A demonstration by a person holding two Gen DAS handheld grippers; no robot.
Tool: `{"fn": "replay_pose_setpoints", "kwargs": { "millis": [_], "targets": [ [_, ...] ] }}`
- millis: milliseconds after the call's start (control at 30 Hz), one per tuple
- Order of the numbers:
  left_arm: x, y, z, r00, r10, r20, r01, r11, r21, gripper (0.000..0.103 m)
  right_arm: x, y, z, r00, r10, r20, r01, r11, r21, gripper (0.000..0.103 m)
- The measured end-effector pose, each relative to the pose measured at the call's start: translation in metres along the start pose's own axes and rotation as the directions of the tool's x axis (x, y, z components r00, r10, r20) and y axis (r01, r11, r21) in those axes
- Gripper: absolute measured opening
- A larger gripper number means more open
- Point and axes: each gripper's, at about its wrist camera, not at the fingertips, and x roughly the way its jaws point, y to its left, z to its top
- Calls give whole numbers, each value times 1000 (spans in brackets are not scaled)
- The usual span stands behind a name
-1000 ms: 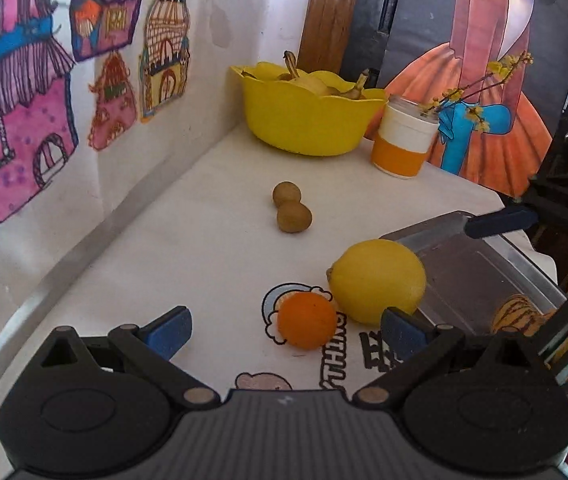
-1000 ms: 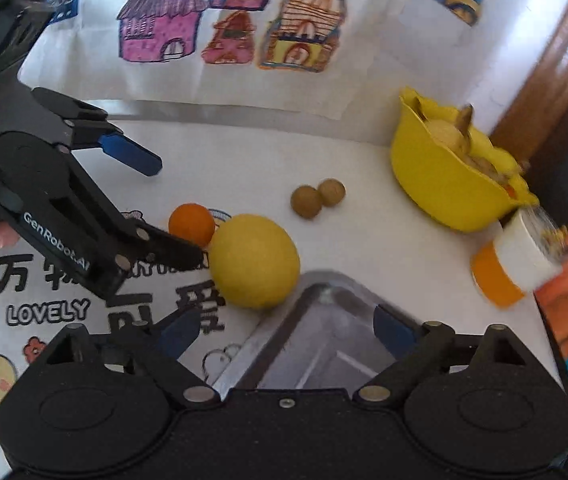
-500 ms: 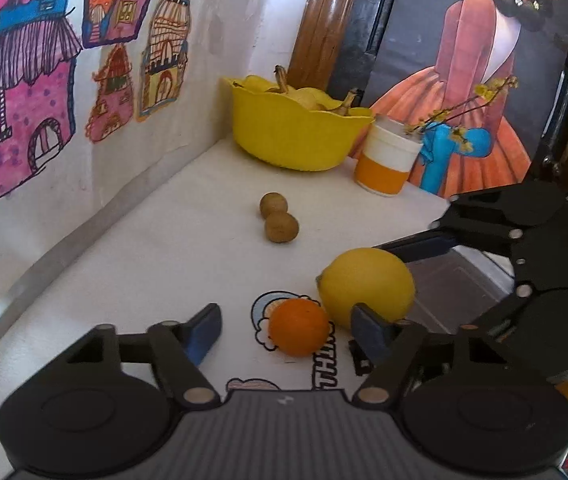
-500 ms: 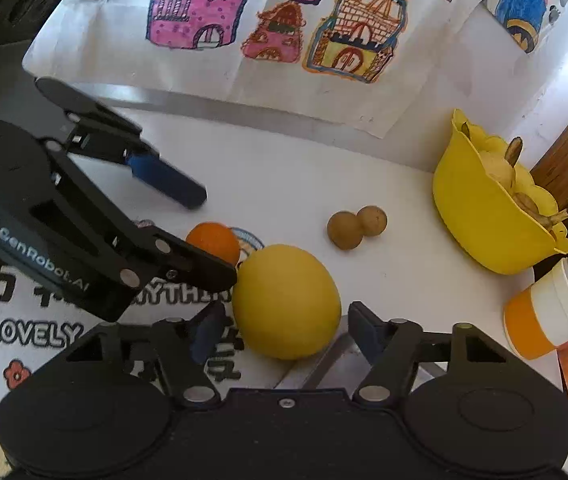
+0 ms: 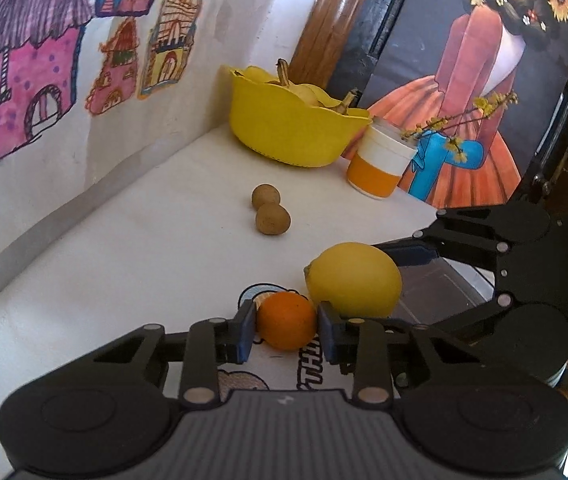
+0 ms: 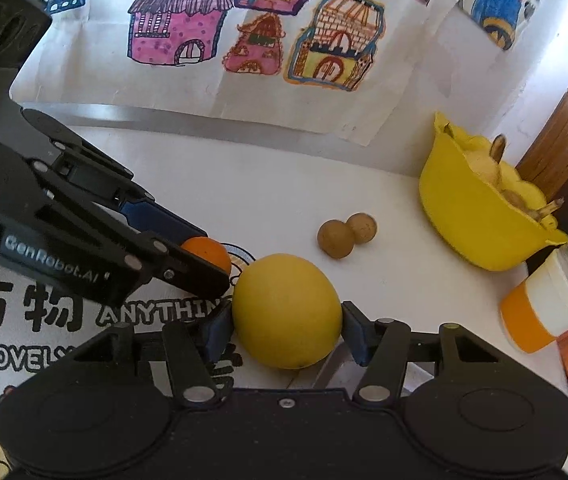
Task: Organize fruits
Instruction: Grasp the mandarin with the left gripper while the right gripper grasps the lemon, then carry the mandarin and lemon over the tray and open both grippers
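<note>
The lemon [image 6: 287, 316], just before the two brown fruits [image 6: 346, 234], is being clamped by the closing right gripper [image 6: 284, 330]; a roll is risked. Touching it, the small orange [image 5: 286, 321] is being pinched by the closing left gripper [image 5: 286, 330]; collision is likely.

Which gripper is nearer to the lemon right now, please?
Right. The right gripper has the lemon between its closing jaws, pads at its sides. The left gripper is beside it, closing on the orange.

An orange-and-white cup [image 5: 380, 164] stands before a painting [image 5: 476, 80].
</note>
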Motion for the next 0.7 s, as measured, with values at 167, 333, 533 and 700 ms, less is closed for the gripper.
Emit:
{"fn": "replay_pose_setpoints", "kwargs": {
  "millis": [167,333,533,700],
  "targets": [
    [-3,5,-1,999,27,20,-26,998,-54,35,-13,0,-1,996,-61,71,62,998,-4,59],
    [-9,-6,4,999,38,40,-35,997,-73,35,-34,-16,-8,990,-98,105,91,994,66,59],
    [-7,-28,15,999,-11,53,15,996,-91,35,-58,-54,-40,984,-155,82,138,973,186,59],
    [10,-59,20,999,-37,36,40,997,-69,35,-72,-85,-81,979,-199,44,180,944,278,59]
  ]
}}
